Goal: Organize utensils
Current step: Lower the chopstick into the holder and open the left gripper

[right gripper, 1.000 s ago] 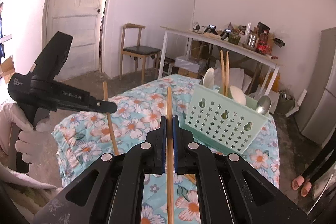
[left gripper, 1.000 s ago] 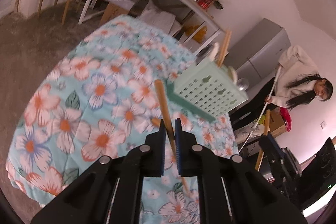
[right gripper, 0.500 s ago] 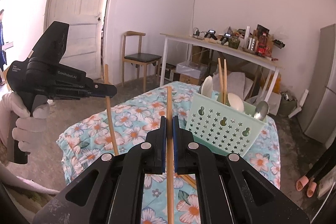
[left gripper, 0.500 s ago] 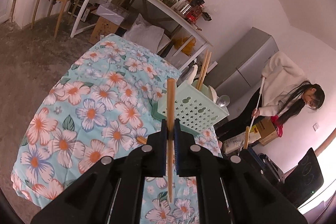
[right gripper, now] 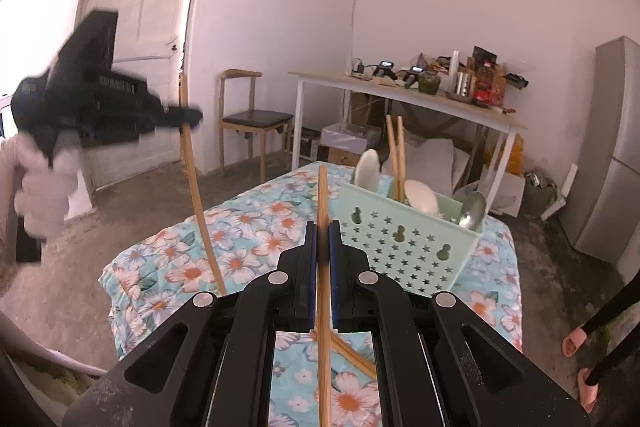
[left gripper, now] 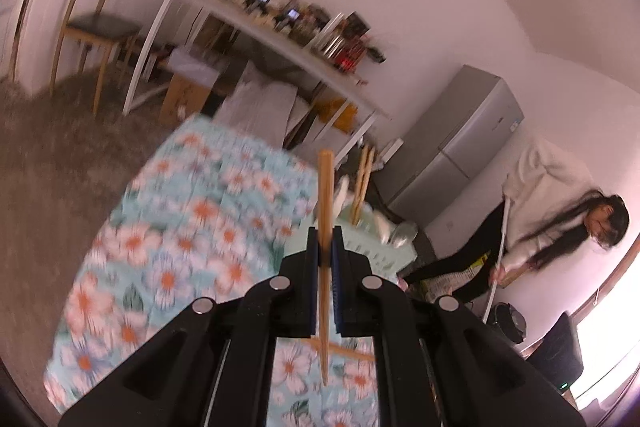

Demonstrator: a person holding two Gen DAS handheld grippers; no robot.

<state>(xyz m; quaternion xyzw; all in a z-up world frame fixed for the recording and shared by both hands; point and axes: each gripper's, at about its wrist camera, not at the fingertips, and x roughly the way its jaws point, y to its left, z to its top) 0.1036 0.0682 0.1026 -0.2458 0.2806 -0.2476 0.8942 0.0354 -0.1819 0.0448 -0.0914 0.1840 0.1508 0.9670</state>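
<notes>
Both tongs clamped: left tongs (left gripper: 326, 247) on one chopstick (left gripper: 325, 227), right tongs (right gripper: 322, 239) on another chopstick (right gripper: 322, 247), each held w/ stick upright above the floral counter (right gripper: 256, 235). Risk: thin sticks could pivot or slip in the pads. Green caddy (right gripper: 404, 247) sits ahead w/ spoons (right gripper: 472, 209) & chopsticks crowding the slots; a loose chopstick (right gripper: 352, 353) lies on the counter below.

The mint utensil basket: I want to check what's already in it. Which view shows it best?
The right wrist view: the basket is sharp and unobstructed, holding chopsticks and spoons. The left wrist view shows it blurred, half-hidden behind the left gripper.
</notes>
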